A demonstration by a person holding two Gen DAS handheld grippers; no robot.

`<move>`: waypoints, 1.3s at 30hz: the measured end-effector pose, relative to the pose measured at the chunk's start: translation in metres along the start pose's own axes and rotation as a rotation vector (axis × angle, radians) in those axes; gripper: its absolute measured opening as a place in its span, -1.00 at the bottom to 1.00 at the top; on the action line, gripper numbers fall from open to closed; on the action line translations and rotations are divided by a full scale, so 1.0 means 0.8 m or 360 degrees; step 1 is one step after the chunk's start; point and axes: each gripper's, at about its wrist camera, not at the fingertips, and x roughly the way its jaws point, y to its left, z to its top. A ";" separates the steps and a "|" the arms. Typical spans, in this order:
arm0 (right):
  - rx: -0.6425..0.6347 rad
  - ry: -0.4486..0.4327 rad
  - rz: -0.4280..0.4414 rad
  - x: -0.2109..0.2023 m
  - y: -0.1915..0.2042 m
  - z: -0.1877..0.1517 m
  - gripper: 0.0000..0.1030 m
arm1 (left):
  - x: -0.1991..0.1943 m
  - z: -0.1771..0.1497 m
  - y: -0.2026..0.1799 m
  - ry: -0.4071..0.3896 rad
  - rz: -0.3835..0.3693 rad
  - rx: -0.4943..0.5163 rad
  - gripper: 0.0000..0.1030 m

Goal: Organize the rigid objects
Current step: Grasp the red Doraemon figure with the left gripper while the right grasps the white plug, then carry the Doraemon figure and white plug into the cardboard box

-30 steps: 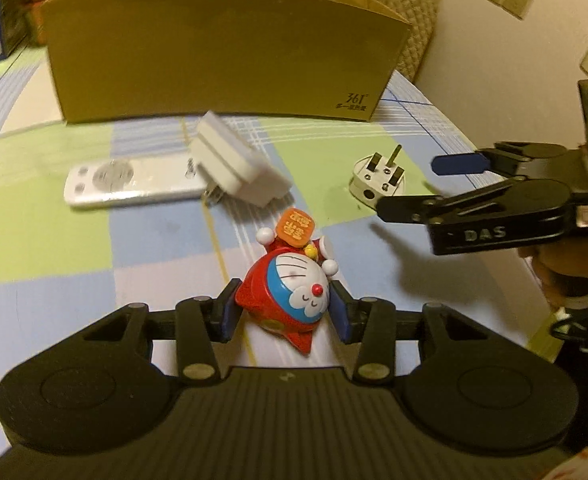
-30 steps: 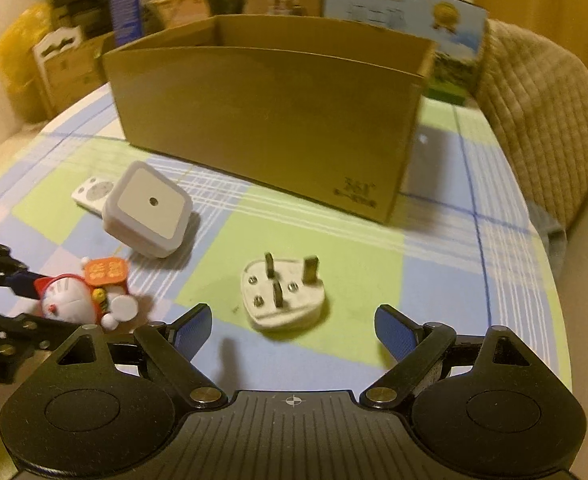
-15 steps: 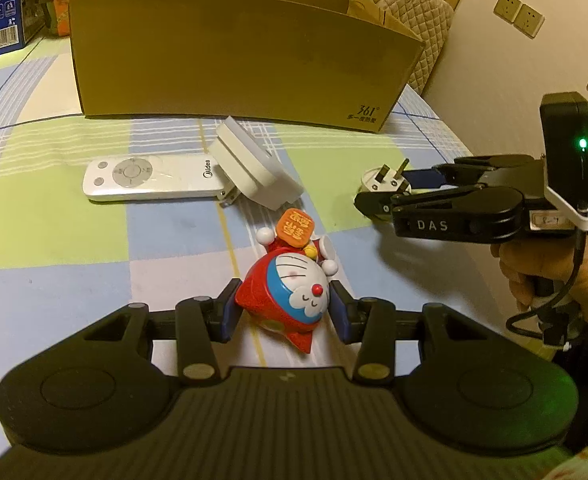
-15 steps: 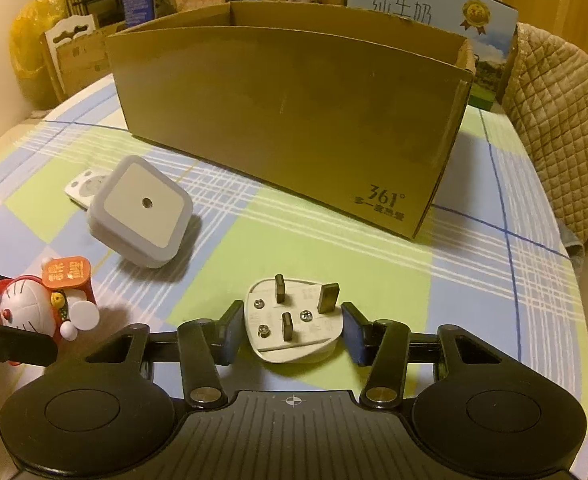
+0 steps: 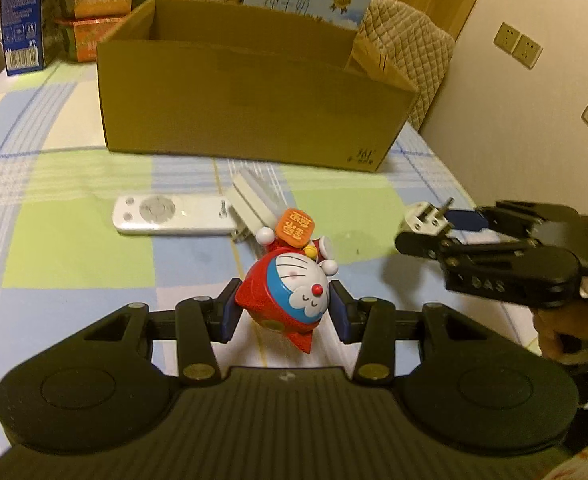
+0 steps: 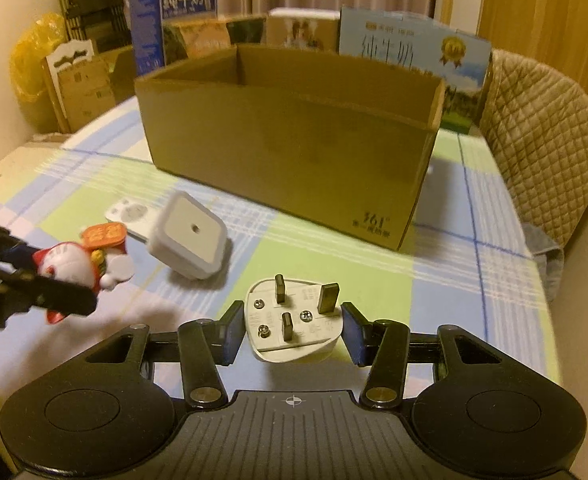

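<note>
My left gripper [image 5: 285,312] is shut on a red and blue cat figurine [image 5: 287,286] and holds it above the checked tablecloth; the figurine also shows in the right wrist view [image 6: 73,268]. My right gripper [image 6: 291,330] is shut on a white three-pin plug [image 6: 291,320], lifted off the table; the plug also shows in the left wrist view [image 5: 424,218]. An open brown cardboard box [image 6: 294,148] stands ahead of both grippers.
A white remote [image 5: 171,220] and a white square night-light plug [image 6: 189,236] lie on the cloth in front of the box. Milk cartons [image 6: 412,56] and other boxes stand behind it. A quilted chair [image 6: 546,136] is at the right, past the table edge.
My right gripper closed on the white plug and lifted it off the table. My left gripper rose with the figurine, and both moved toward the box.
</note>
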 end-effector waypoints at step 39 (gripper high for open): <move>-0.0155 -0.0178 0.0032 -0.043 -0.012 0.157 -0.08 | -0.023 0.192 0.019 -0.0232 -0.0045 0.0115 -0.23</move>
